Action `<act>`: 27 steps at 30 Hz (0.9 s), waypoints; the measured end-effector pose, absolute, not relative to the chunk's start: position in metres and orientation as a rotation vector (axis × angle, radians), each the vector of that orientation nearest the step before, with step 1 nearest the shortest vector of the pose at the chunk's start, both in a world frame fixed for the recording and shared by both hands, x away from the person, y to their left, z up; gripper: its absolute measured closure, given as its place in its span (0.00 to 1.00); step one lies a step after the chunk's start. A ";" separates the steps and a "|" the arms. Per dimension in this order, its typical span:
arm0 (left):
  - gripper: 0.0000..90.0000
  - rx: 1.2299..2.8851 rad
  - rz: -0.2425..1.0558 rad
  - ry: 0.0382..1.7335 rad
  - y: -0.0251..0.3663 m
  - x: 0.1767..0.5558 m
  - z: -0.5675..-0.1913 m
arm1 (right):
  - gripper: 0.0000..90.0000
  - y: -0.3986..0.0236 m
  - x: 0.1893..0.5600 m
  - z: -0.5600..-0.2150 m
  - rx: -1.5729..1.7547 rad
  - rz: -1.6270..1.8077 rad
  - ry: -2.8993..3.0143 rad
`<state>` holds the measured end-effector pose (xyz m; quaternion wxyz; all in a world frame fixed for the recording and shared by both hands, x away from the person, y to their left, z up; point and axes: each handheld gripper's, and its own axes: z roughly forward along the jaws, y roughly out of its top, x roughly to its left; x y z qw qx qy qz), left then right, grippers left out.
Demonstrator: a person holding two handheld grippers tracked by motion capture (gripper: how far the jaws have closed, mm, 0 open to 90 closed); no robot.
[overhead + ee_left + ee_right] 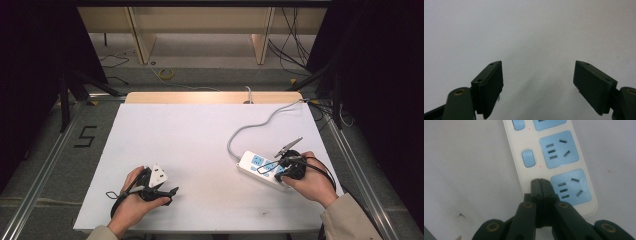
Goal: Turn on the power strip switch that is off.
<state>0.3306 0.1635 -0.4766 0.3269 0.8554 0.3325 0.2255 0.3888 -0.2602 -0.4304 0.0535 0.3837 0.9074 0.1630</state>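
Across the white table (200, 145), the power strip (260, 167) is my landmark: it lies toward the right side, angled, its grey cord (260, 122) curling away from its far end to the table's back edge. On its white face I see blue socket panels (571, 186) and beside them small blue switch buttons (528, 158). My right gripper (540, 181) is down over the strip's near end, its fingers pressed flat together with nothing between them, the tips at the spot just beside the last socket panel. My left gripper (537, 82) is well apart from the strip, off to its left above bare table, its fingers (490, 85) spread wide and empty.
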 end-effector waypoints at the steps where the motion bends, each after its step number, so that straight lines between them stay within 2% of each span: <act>1: 0.26 2.241 0.591 0.871 0.164 0.331 -0.477 | 1.00 -0.260 0.389 -0.430 1.166 0.495 2.757; 27: 0.26 2.240 0.590 0.872 0.164 0.330 -0.477 | 1.00 -0.257 0.389 -0.433 1.162 0.532 2.752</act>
